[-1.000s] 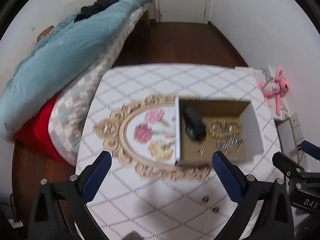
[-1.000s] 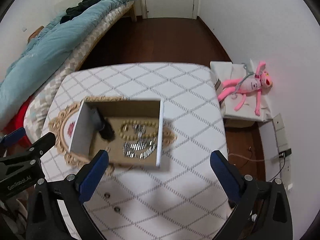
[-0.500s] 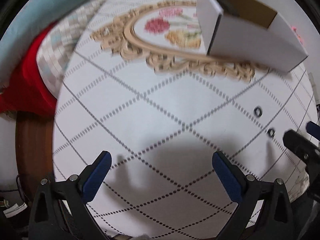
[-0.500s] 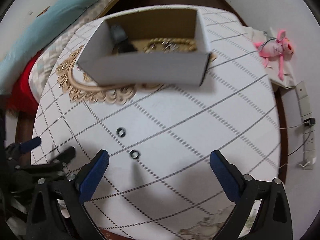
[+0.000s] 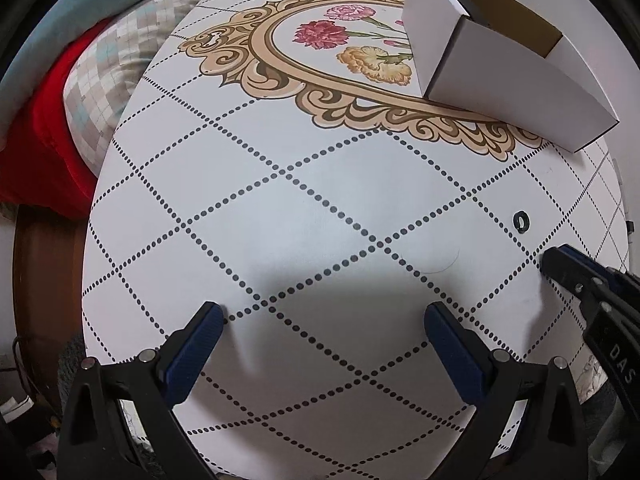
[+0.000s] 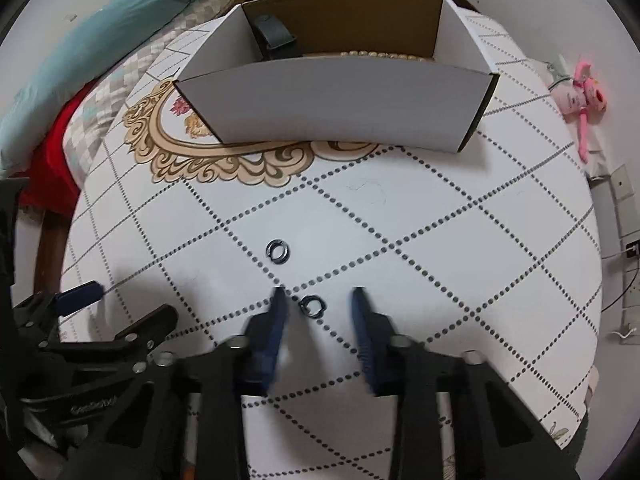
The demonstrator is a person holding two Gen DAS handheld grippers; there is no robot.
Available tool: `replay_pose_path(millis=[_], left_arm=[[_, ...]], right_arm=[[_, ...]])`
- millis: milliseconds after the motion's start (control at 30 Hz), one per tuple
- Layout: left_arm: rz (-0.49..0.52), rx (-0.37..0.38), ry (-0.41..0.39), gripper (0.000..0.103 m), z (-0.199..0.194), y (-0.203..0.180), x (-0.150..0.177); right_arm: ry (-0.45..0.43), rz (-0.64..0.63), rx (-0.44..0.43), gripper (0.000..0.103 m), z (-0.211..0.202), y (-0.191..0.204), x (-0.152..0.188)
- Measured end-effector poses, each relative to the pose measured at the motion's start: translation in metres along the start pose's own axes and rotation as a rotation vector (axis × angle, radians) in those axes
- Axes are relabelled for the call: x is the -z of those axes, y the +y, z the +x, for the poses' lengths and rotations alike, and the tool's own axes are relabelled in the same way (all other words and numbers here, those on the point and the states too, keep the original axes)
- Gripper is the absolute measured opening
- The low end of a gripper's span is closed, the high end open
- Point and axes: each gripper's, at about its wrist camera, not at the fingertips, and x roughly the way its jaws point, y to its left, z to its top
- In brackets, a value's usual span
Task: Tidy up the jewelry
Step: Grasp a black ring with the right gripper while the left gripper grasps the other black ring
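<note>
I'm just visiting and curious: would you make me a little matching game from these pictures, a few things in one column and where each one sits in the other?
Things:
1. nearer ring
2. farther ring
3. bead necklace
4. pink plush toy

Places:
A. inside the white box
B. off the table, by the wall
C. between the fingers of the right tongs
D. on the bare table, ahead of the right tongs

Pairs: 1-C, 2-D, 3-A, 4-B

The white box's (image 6: 336, 100) front wall hides most of its beads (image 6: 380, 55) and dark item (image 6: 276, 36).
</note>
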Motion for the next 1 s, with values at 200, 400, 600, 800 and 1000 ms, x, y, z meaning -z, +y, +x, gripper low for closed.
replay_pose_path(millis=[200,400,600,800,1000], left_arm=[[0.013,-0.017,-0.045,0.102,-0.014,-0.011,-0.004],[0.082,0.026,-0.118,0.1,-0.028,-0.056,-0.015],[0.14,0.013,-0.135,0.082,-0.019,-0.096,-0.025],[0.184,0.006,-0.164,0.056,-0.017,-0.115,-0.026],[0.189,0.054,-0.173,0.018,-0.022,-0.122,-0.029]], right_arm=[[-0.016,0.025,-0.02,0.012,-0.005,-0.011,0.002],[-0.053,0.123,-0.011,0.012,-0.024,-0.055,0.0],[-0.071,0.199,0.031,0.012,-0.027,-0.093,0.0],[-0.097,0.248,0.036,0.012,-0.029,-0.11,-0.002],[-0.102,0.258,0.027,0.012,-0.027,-0.112,-0.005]])
